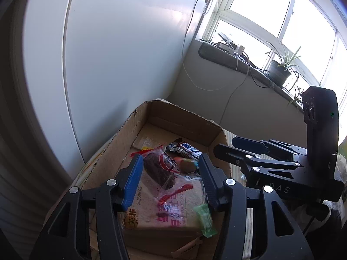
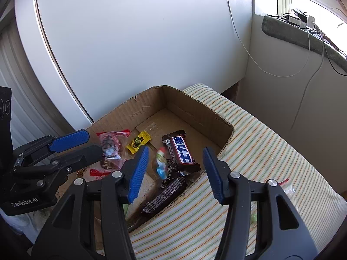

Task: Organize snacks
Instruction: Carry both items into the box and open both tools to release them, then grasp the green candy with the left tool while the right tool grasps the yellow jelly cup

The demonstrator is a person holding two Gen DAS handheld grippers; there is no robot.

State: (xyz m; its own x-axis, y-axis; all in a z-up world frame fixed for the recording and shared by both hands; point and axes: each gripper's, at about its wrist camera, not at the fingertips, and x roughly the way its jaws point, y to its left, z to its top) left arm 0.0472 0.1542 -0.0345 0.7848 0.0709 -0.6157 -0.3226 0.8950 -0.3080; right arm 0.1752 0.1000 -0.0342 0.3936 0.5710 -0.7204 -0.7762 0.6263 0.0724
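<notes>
Both tongs hang released over an open cardboard box (image 2: pixel 190 106) that sits on a striped cloth (image 2: pixel 271 143). Under the left gripper (image 1: pixel 169 175), whose spread jaws grip nothing, a clear red-edged packet (image 1: pixel 162 169) lies in the box, with a green candy (image 1: pixel 205 218) nearer its right finger. Between the right gripper's (image 2: pixel 175 171) parted jaws a small blurred sweet (image 2: pixel 161 162) shows, untouched, with a dark bar (image 2: pixel 180 149) just beyond and a yellow candy (image 2: pixel 138 141) to the left.

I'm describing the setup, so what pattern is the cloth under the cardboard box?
Thin multicoloured stripes on cream cloth; clearest in the right wrist view.
</notes>
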